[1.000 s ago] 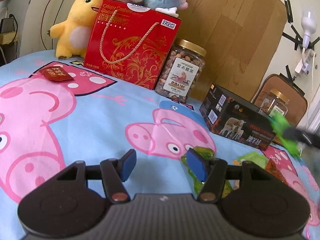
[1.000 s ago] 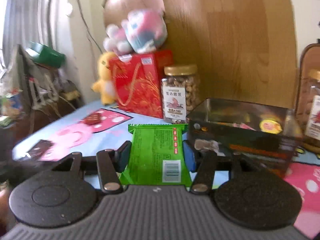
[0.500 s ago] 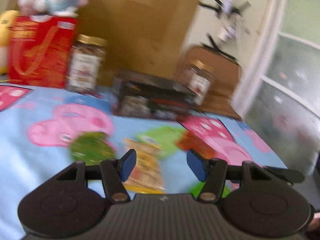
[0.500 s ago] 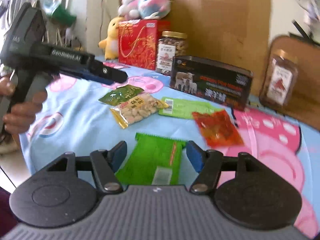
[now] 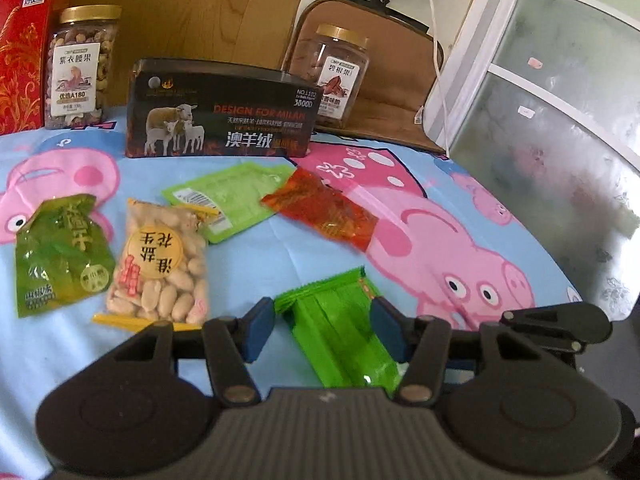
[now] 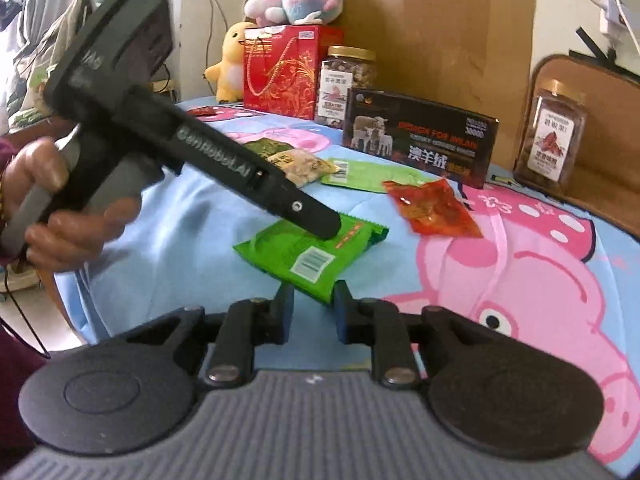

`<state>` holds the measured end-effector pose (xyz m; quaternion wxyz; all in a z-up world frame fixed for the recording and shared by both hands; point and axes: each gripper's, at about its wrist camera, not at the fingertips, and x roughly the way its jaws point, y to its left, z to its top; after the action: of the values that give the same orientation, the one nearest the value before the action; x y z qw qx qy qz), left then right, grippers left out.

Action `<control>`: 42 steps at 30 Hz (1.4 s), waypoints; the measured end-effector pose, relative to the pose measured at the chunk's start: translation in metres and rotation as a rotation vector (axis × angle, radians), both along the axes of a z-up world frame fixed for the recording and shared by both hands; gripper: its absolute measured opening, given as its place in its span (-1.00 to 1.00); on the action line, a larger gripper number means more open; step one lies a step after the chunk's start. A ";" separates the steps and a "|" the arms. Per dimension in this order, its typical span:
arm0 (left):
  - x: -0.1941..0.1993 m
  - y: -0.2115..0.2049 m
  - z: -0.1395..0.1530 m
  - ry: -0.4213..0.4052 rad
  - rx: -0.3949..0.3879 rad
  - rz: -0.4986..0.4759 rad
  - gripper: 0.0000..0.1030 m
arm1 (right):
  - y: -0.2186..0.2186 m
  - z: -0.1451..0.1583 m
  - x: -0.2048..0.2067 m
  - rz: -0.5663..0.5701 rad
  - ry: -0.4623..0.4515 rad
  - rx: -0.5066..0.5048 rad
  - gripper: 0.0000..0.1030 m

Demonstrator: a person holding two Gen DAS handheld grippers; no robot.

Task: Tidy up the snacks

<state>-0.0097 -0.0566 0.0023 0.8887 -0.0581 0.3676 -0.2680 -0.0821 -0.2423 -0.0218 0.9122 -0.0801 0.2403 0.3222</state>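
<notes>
**Green packet is down, left gripper's moving in on it**

While the right gripper (image 6: 310, 307) is closing up on nothing, the green packet (image 6: 308, 254) it carried a second ago now lies flat on the cartoon-pig sheet (image 6: 520, 280), just past its tips. So that one's released. The left gripper (image 5: 322, 322) sits around the same packet, jaws closing but pads not pressing yet from what shows. Looks like a handover. Further back the peanut bag (image 5: 160, 268), red packet (image 5: 324, 210) and black box (image 5: 220, 112) wait. A second ago the left gripper faced the red gift bag (image 5: 20, 56) instead.
</notes>
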 end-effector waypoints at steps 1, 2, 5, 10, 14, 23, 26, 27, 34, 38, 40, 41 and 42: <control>0.000 0.002 0.000 0.006 -0.009 0.005 0.03 | -0.001 -0.001 -0.001 -0.005 0.000 0.010 -0.56; 0.000 0.004 0.001 0.012 -0.020 0.013 0.04 | -0.002 -0.001 -0.001 -0.014 -0.004 0.018 -0.56; 0.000 0.014 0.005 0.011 -0.061 0.033 0.04 | -0.004 0.004 -0.001 -0.027 -0.017 0.069 -0.57; 0.001 0.033 0.019 -0.011 -0.120 0.081 0.06 | 0.008 0.020 0.001 -0.018 -0.087 0.092 -0.57; 0.002 0.056 0.027 -0.009 -0.191 0.123 0.09 | 0.020 0.030 0.007 0.008 -0.121 0.113 -0.57; 0.022 0.091 0.035 0.056 -0.353 0.200 0.26 | 0.025 0.043 0.051 -0.031 0.035 0.339 -0.56; 0.020 0.098 0.033 0.090 -0.413 0.187 0.29 | 0.025 0.051 0.050 -0.023 0.049 0.370 -0.55; 0.019 0.098 0.032 0.101 -0.425 0.181 0.31 | 0.024 0.053 0.048 -0.020 0.050 0.373 -0.55; 0.028 0.086 0.037 0.141 -0.405 0.140 0.49 | -0.002 0.046 0.052 -0.055 0.235 0.540 -0.56; 0.040 0.074 0.049 0.102 -0.335 0.150 0.58 | -0.006 0.041 0.069 -0.168 0.248 0.522 -0.56; 0.042 0.072 0.056 0.053 -0.291 0.186 0.58 | -0.004 0.037 0.081 -0.226 0.223 0.489 -0.51; 0.042 0.073 0.059 0.040 -0.284 0.199 0.58 | -0.002 0.034 0.088 -0.262 0.209 0.460 -0.51; 0.040 0.075 0.061 0.032 -0.283 0.207 0.58 | -0.001 0.032 0.093 -0.280 0.192 0.442 -0.51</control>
<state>0.0306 0.0185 0.0631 0.8885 -0.2245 0.3321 -0.2232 0.0106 -0.2432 0.0102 0.9162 0.1858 0.2581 0.2439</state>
